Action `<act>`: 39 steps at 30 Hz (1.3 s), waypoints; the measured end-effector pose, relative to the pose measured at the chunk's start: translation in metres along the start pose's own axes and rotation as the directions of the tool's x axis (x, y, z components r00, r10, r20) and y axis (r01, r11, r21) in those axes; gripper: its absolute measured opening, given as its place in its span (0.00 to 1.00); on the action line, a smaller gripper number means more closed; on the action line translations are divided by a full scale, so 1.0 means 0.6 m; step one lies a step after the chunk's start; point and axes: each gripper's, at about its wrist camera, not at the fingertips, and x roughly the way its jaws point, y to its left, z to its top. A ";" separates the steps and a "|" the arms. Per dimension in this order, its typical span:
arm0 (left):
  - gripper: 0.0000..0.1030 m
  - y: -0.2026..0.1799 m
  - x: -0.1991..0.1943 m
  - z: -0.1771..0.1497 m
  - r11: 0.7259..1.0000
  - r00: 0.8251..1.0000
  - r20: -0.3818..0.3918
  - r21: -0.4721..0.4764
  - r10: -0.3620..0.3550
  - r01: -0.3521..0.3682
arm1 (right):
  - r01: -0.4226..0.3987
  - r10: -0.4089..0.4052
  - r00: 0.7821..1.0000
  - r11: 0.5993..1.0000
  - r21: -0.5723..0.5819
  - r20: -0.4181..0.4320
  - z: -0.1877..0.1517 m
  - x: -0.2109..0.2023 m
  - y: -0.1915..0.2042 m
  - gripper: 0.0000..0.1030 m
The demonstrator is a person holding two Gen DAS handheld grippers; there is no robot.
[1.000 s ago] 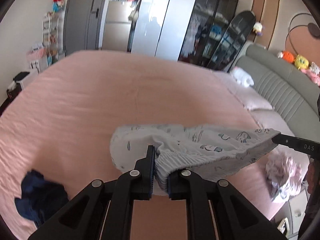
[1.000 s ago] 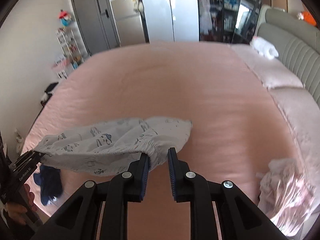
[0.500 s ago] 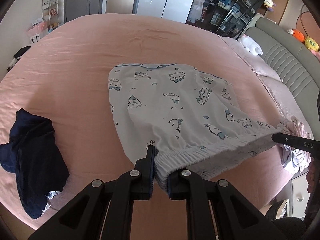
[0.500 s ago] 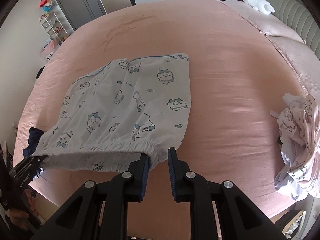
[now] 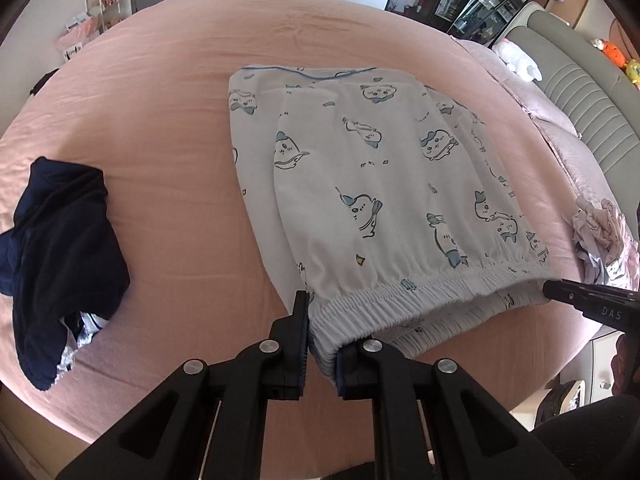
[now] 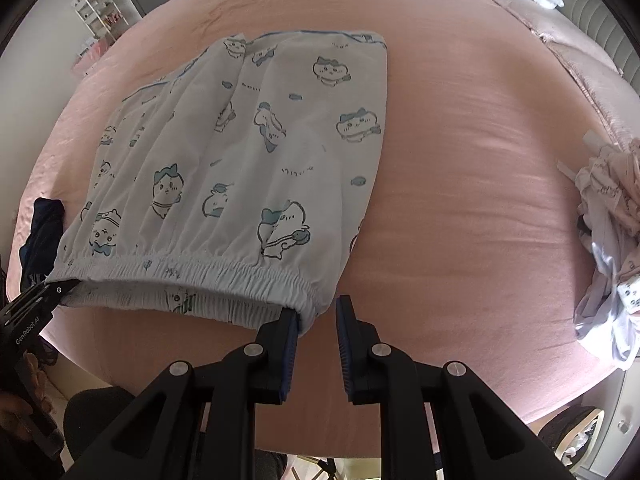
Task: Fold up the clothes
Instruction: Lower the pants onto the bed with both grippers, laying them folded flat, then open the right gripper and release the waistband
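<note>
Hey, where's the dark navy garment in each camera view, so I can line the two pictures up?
Left wrist view: the navy garment lies crumpled at the left, on the pink bed.
Right wrist view: the navy garment is only a sliver at the far left edge, partly hidden behind the cartoon-print shorts.
Shared landmark: the shorts' elastic waistband, nearest the tongs in both.

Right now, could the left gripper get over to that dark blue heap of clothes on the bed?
Probably yes, but not freely: the left gripper is shut on the printed shorts waistband. The navy clothes lie to its left on the pink bed, with bare sheet between them.
</note>
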 end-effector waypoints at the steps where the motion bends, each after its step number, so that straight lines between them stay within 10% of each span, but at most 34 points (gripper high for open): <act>1: 0.10 0.001 0.001 -0.002 1.000 1.000 -0.005 0.000 0.000 0.000 | 0.000 0.001 1.000 1.000 0.002 -0.006 -0.003 0.004 -0.001 0.17; 17: 0.10 0.009 -0.008 -0.003 0.998 0.999 -0.043 -0.062 -0.009 0.007 | -0.046 0.047 0.999 0.996 0.073 -0.005 -0.010 0.006 -0.044 0.17; 22: 0.10 0.005 -0.004 -0.004 0.998 0.998 -0.061 -0.063 0.010 -0.014 | -0.021 0.022 1.000 0.997 0.073 -0.008 -0.012 0.015 -0.056 0.74; 39: 0.10 0.017 -0.001 -0.013 0.997 0.996 -0.087 -0.074 0.006 -0.012 | 0.091 -0.100 0.989 0.992 0.087 0.106 0.040 0.058 -0.074 0.74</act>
